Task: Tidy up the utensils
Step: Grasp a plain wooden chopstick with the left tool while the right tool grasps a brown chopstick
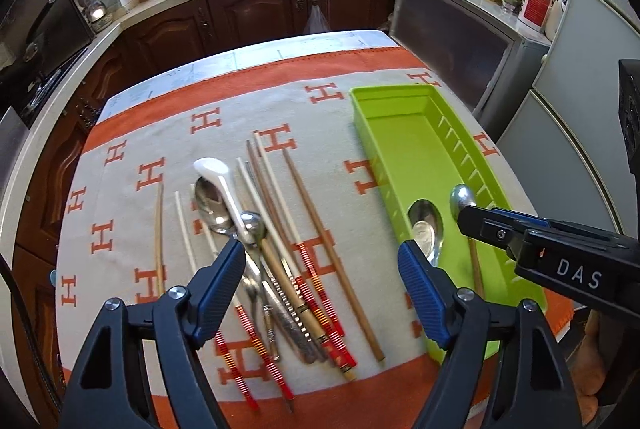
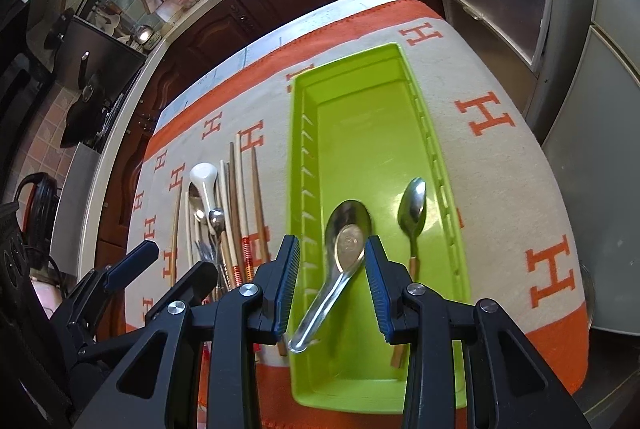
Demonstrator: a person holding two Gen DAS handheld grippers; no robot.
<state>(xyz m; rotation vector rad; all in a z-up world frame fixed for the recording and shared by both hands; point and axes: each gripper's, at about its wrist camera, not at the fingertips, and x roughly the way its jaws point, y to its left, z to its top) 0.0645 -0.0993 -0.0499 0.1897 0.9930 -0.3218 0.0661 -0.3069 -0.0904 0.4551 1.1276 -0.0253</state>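
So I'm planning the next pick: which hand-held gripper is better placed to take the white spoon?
Left. The left hand-held gripper hangs open over the utensil pile beside the white spoon; the right hand-held gripper is over the green tray.

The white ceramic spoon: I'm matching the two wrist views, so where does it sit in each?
Left wrist: white ceramic spoon left of centre, in the utensil pile.
Right wrist: white ceramic spoon far left, same pile.
Shared landmark: green tray, to the spoon's right in both.

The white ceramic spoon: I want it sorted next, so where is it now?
The white ceramic spoon lies on the cloth, left of the green tray, atop a steel spoon in the chopstick pile; in the right wrist view it is far left.
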